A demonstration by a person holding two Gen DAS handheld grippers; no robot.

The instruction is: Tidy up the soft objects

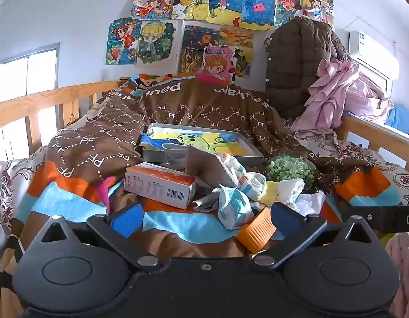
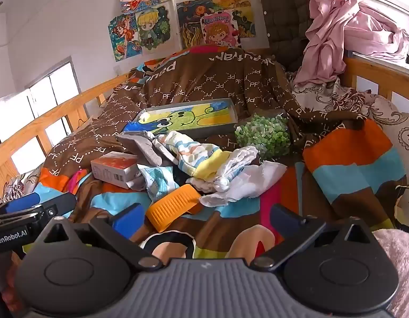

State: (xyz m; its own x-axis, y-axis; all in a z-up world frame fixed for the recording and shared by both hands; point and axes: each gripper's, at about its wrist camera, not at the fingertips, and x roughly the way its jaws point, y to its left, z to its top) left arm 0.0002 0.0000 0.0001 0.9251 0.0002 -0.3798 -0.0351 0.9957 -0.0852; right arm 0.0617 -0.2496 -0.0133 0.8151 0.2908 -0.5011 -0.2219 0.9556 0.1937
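Left wrist view: left gripper [image 1: 204, 218] spread wide, empty, low before the pile of small cloths and socks [image 1: 240, 185] on the brown quilt [image 1: 98, 143]. An orange ribbed band [image 1: 256, 234] touches its right finger; closing here could catch the band instead.

Right wrist view: right gripper [image 2: 204, 218] also wide, empty. White rag [image 2: 246, 182] overlaps socks; one pinch may drag several, or nudge the carton [image 2: 115, 169].

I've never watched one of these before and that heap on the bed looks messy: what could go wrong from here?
Both the left gripper and the right gripper are open and empty.

1. The striped, yellow-toed sock lies tangled with the frayed white cloth, so one grab may drag both.
2. The ribbed orange rubber band sits nearest and could get pinched instead.
3. The orange-and-white cardboard box rests among the fabrics and may tip.
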